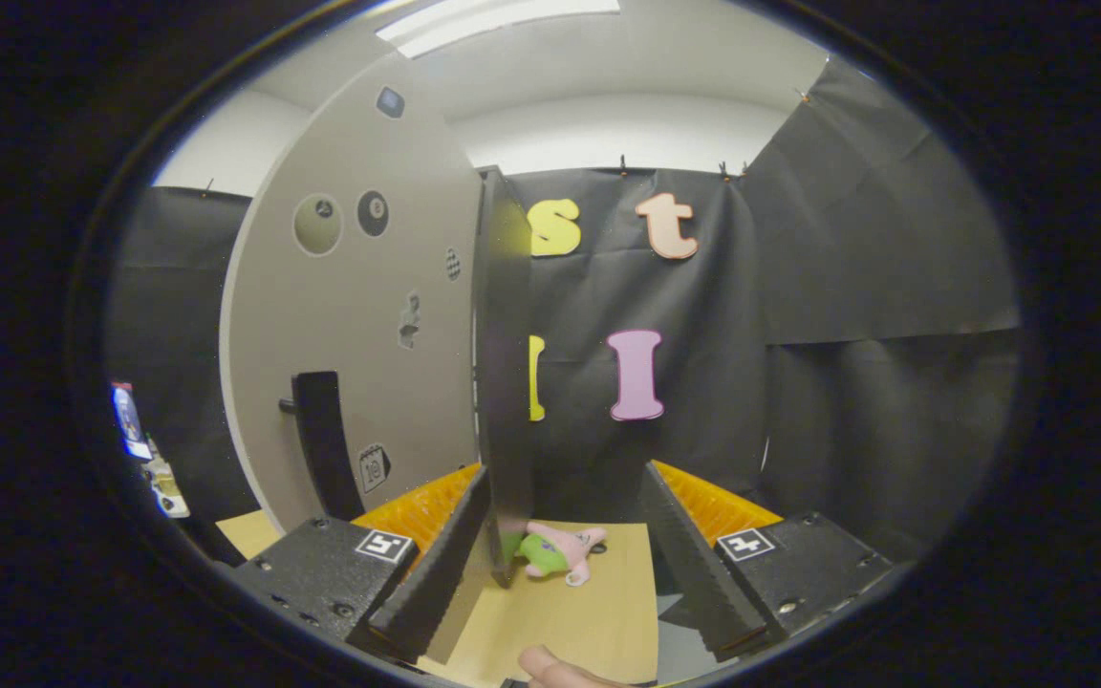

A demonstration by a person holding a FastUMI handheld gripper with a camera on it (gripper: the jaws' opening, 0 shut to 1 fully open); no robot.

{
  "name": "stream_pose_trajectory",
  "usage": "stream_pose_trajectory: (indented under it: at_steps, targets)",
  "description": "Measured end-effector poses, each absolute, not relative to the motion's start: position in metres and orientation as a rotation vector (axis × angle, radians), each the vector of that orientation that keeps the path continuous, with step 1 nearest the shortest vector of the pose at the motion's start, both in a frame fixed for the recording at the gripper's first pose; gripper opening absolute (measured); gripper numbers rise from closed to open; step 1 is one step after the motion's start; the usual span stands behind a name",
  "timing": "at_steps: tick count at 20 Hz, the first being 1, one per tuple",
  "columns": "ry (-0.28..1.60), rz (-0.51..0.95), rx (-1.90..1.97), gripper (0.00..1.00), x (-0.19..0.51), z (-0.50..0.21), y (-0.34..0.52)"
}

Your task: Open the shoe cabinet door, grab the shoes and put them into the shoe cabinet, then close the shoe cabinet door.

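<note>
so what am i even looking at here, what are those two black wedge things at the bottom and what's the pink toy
This is no robot arm: a person carries a hand-held two-finger gripper, and the camera rides on it, looking forward along the fingers. The two black ridged wedges are those fingers, standing apart and holding nothing. The tall grey cabinet door, with stickers and a black bar handle, stands open edge-on, its dark edge just ahead of the left finger. Beyond the fingers, a small pink and green plush toy lies on the light brown board. A fingertip of the person shows at the very bottom. Black cloth forms the booth's wall.
</note>
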State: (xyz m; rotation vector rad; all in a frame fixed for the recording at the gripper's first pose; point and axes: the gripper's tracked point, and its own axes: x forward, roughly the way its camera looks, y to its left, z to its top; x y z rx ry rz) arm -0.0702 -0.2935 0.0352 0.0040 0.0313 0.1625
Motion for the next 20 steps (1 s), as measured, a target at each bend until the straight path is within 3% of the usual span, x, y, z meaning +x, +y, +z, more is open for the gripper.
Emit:
stream_pose_trajectory:
  at_steps: [5, 7, 20]
  targets:
    - [0.036, 0.191, -0.093, 0.99, -0.079, 0.029, -0.249]
    - [0.018, 0.177, -0.098, 0.95, -0.08, 0.029, -0.242]
    - [0.007, 0.183, -0.076, 0.94, -0.088, 0.024, -0.156]
